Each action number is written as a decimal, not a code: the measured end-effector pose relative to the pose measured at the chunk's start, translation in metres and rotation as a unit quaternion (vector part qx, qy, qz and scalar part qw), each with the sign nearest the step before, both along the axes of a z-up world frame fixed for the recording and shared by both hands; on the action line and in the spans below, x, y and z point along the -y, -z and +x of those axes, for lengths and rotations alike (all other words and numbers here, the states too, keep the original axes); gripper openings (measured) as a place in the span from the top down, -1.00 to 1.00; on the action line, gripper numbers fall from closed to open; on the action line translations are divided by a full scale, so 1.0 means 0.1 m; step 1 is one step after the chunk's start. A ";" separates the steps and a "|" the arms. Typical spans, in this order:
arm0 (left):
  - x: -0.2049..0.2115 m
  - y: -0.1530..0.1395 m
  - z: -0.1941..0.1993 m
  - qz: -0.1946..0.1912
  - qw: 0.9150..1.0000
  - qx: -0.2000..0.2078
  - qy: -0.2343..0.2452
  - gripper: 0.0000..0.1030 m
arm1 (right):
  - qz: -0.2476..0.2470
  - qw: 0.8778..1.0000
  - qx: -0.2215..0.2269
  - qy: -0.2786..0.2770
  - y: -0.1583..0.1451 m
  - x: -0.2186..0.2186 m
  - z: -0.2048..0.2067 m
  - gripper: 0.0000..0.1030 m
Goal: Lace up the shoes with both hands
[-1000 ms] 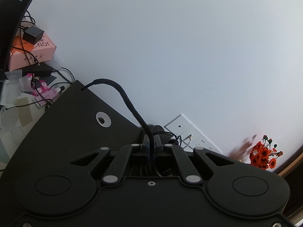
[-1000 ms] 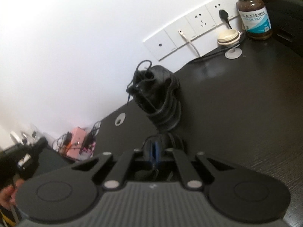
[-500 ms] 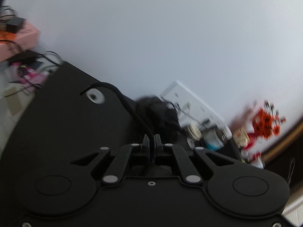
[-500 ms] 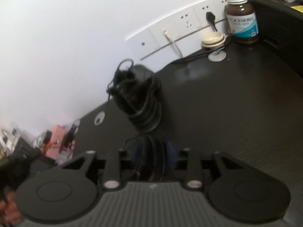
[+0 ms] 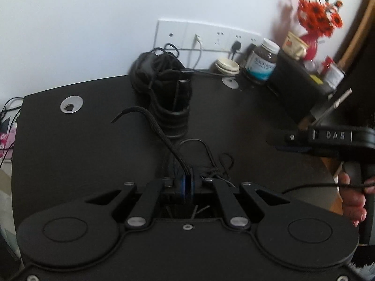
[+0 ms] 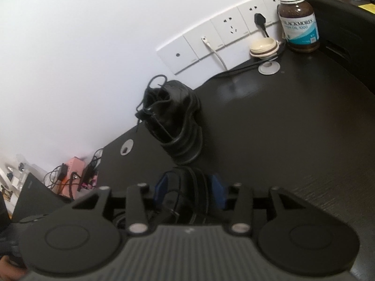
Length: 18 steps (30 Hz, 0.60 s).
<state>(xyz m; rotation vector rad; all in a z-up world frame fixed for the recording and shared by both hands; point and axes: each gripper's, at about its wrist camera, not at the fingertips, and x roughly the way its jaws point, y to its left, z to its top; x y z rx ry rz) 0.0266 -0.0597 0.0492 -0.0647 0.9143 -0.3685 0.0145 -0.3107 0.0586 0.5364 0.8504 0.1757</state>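
Note:
A black shoe [image 5: 164,93] stands on the dark table near the wall; it also shows in the right wrist view [image 6: 175,126]. A second black shoe [image 6: 187,187] lies right under my grippers, mostly hidden. My left gripper [image 5: 186,183] is shut on a black lace [image 5: 152,124] that arcs up and to the left, its tip free. My right gripper [image 6: 189,187] is open, its blue pads [image 6: 216,187] on either side of the near shoe's top. In the left wrist view the right gripper's side [image 5: 328,138] and the hand on it show at the right.
The dark table [image 6: 293,128] holds a brown supplement bottle [image 6: 297,21], a small cream dish [image 6: 263,48] and cables below white wall sockets [image 6: 222,32]. A black box [image 5: 302,75] with a cup and red flowers [image 5: 318,16] is at the right. Clutter lies beyond the table's left edge.
My right gripper has opened over the near shoe. My left gripper has tipped down towards the table, still holding the lace, so both shoes and the right gripper have come into its view.

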 end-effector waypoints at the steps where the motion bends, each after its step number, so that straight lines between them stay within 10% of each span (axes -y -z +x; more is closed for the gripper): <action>1: 0.02 0.00 0.00 0.002 1.000 0.000 0.003 0.93 | -0.001 1.000 -0.001 0.001 0.00 0.00 0.00 0.17; 18: 0.22 0.05 -0.01 0.045 0.998 0.000 0.041 0.92 | -0.003 1.000 -0.014 -0.021 0.03 -0.06 0.06 0.11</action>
